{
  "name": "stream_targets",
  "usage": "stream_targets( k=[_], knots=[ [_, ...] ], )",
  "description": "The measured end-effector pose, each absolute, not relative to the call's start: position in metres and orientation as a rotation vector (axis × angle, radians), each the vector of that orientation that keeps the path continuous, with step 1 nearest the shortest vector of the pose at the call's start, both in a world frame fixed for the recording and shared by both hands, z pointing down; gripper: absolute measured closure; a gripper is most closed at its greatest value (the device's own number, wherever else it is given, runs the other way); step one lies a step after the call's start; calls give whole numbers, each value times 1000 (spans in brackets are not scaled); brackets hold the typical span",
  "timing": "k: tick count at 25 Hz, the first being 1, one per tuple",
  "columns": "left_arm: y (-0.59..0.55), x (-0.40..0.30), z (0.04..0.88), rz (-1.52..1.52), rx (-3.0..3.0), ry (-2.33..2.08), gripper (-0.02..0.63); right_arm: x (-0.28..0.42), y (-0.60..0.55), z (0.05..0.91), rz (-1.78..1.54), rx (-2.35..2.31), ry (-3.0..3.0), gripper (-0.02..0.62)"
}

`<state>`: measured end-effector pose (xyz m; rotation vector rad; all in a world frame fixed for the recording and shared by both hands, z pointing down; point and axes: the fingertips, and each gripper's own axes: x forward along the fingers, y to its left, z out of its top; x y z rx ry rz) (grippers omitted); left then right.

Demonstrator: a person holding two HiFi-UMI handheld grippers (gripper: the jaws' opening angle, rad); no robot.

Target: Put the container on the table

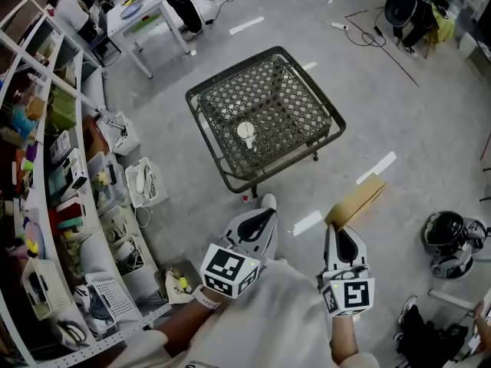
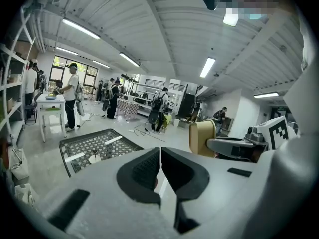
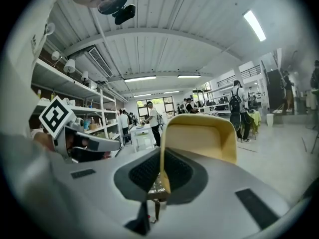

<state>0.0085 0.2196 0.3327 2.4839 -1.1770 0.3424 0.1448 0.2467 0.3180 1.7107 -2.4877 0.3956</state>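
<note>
- The tan container is held above the floor, its wall clamped between the jaws of the right gripper, apart from the mesh table.
- The left gripper is held beside it, its jaws pressed together on nothing.
- A small white object is seen on the table top.

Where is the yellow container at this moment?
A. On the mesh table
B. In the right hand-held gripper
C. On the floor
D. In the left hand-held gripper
B: the right hand-held gripper grips one wall of the container, which it holds in the air short of the table.
</note>
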Motion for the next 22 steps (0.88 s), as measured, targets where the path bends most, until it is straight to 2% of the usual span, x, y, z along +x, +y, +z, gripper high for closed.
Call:
stream_targets(
  k=[13, 22],
  knots=[
    [22, -26, 315, 274, 2461, -1172, 575, 113, 45, 297, 378, 1689, -2456, 566],
    [-58, -36, 327, 250, 2446, -1159, 575, 98, -43, 298, 337, 1651, -2436, 566]
  ],
)
